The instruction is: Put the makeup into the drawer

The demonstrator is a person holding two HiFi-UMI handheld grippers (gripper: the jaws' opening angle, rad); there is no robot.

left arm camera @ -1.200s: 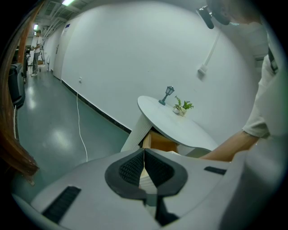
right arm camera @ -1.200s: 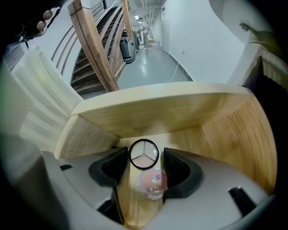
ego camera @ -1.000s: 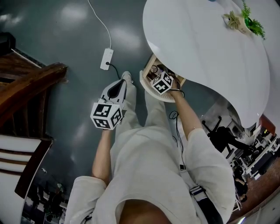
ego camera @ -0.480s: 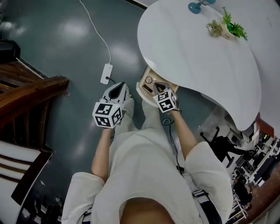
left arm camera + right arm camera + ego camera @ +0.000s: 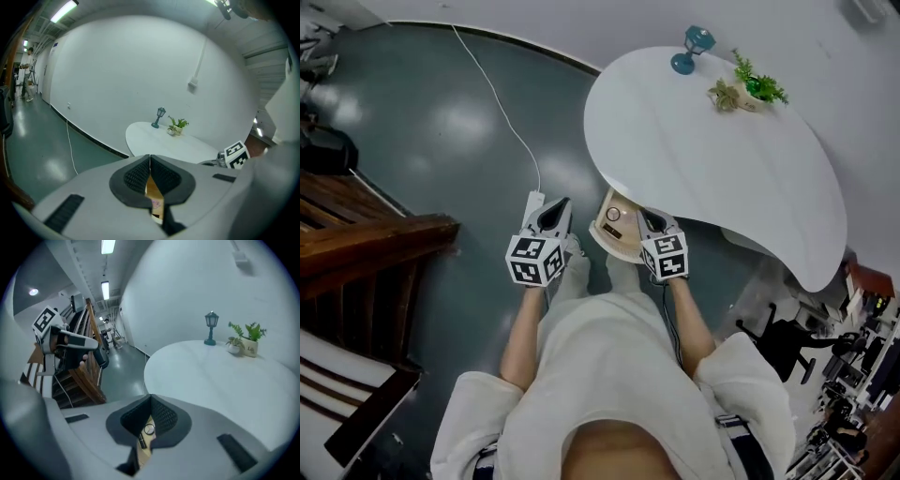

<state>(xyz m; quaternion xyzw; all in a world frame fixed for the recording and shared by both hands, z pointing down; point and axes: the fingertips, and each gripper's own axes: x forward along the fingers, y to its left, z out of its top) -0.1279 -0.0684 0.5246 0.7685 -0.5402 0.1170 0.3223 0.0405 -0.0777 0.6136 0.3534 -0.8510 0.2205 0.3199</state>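
Both grippers have risen since a second ago, and the right gripper (image 5: 647,218) has come up out of the drawer (image 5: 602,241), its jaws now pressed together on nothing. The left gripper (image 5: 557,206) also has its jaws together and empty. The makeup (image 5: 613,215) lies in the open drawer under the table (image 5: 712,159), below both pairs of jaws and touching neither.

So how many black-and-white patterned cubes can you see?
2. One cube sits on the left gripper, over the dark floor; the other cube sits on the right gripper, beside the white table. None seem hidden.
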